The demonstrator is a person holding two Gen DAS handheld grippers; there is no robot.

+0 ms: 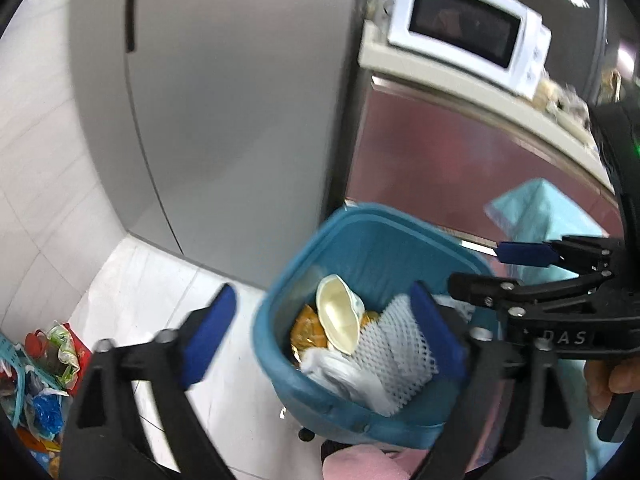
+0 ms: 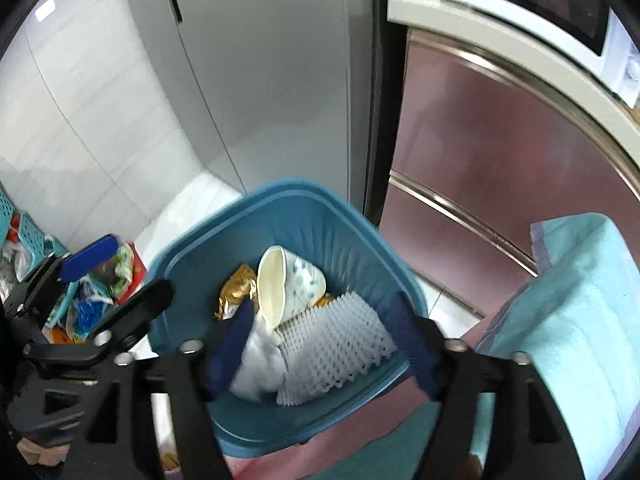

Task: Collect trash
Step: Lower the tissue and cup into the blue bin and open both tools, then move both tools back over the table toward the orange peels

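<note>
A blue trash bin (image 1: 280, 304) stands on the white floor by the fridge; it also shows in the right wrist view (image 2: 328, 216). Inside lie a crushed paper cup (image 1: 338, 316), a white foam net (image 1: 400, 344), a gold wrapper (image 1: 306, 330) and white tissue (image 1: 340, 372). The cup (image 2: 276, 284), net (image 2: 336, 344), wrapper (image 2: 236, 292) and tissue (image 2: 260, 360) also show in the right wrist view. My left gripper (image 1: 324, 332) is open and empty over the bin's near rim. My right gripper (image 2: 320, 344) is open and empty above the bin; it also shows in the left wrist view (image 1: 496, 268).
A grey fridge (image 1: 224, 100) stands behind the bin. A maroon cabinet (image 1: 460, 160) carries a white microwave (image 1: 468, 28). A light blue towel (image 2: 572, 320) hangs at the right. A basket of mixed packets (image 1: 40, 368) sits at the far left on the floor.
</note>
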